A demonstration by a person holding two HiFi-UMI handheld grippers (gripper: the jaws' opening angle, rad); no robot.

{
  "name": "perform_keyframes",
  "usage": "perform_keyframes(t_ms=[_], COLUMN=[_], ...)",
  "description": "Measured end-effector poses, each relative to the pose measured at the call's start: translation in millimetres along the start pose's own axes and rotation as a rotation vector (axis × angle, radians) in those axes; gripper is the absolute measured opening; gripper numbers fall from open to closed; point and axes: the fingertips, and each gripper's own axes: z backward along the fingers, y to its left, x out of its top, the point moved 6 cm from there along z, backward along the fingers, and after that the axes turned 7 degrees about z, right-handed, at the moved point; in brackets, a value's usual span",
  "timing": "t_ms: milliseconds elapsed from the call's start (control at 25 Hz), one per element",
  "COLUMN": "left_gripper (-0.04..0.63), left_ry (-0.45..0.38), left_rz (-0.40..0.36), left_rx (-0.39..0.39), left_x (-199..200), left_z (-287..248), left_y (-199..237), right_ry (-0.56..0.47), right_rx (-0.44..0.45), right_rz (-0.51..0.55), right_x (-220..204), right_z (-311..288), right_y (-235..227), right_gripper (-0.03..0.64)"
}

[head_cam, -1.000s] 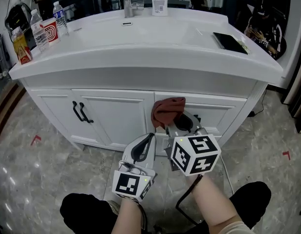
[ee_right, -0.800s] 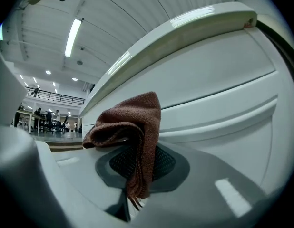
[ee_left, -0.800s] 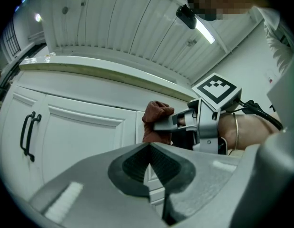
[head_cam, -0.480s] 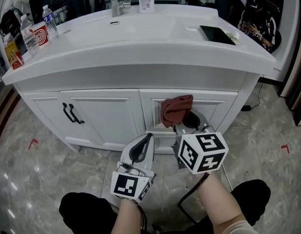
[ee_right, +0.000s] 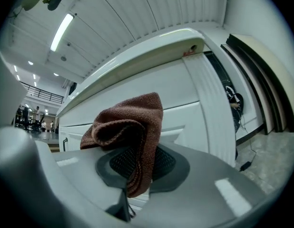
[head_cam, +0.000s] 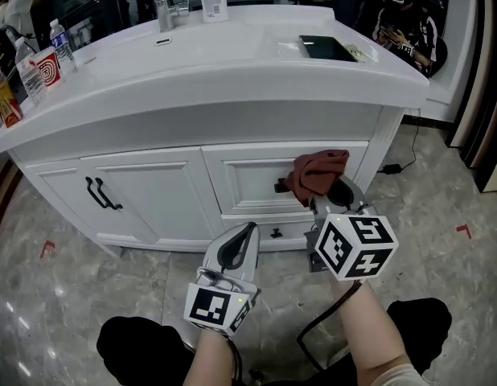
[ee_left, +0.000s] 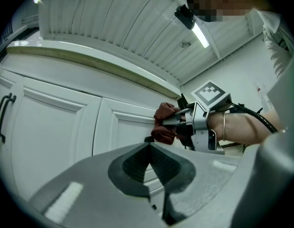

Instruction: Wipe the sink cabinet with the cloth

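The white sink cabinet [head_cam: 144, 191] is filling the head view from nine to three o'clock, its doors and drawers facing the person. The right gripper [head_cam: 329, 195], at about four o'clock from the view's centre, is pinching the reddish-brown cloth [ee_right: 132, 127] between its fingers and holding it up against the upper drawer front [head_cam: 248, 175]. The left gripper [ee_left: 149, 163] is hanging at six o'clock, just beside the right one and apart from the cabinet, its fingers pressed together on nothing.
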Motion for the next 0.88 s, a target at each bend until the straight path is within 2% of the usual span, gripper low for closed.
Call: perform_keyframes(t_ms=[280,520,680,800,880], left_gripper=[0.0,0.0,0.0,0.0,0.0], left_ry=[0.034,0.046,0.076,0.089,0.081], left_rz=[0.022,0.001,-0.041,-0.066,-0.054], left_rx=[-0.045,-0.081,-0.064,-0.009,0.037], left_x=[-17,-25,-30,-29,-24], left_z=[-10,-6,8,24,36], left_y=[-19,-31,-22,-6,8], right_ry=[0.012,0.022,0.051,0.06,0.066], right_rx=[-0.104,-0.156,-0.068,0.012,0.067], right_rz=[0.003,-0.045,-0.069,-0.073,-0.081], right_x=[2,-5,-22,-34,-42], right_z=[20,34,29,18,6], right_y=[-43,-50,-16,21,47], right_gripper=[0.079,0.078,0.078,0.078,0.078])
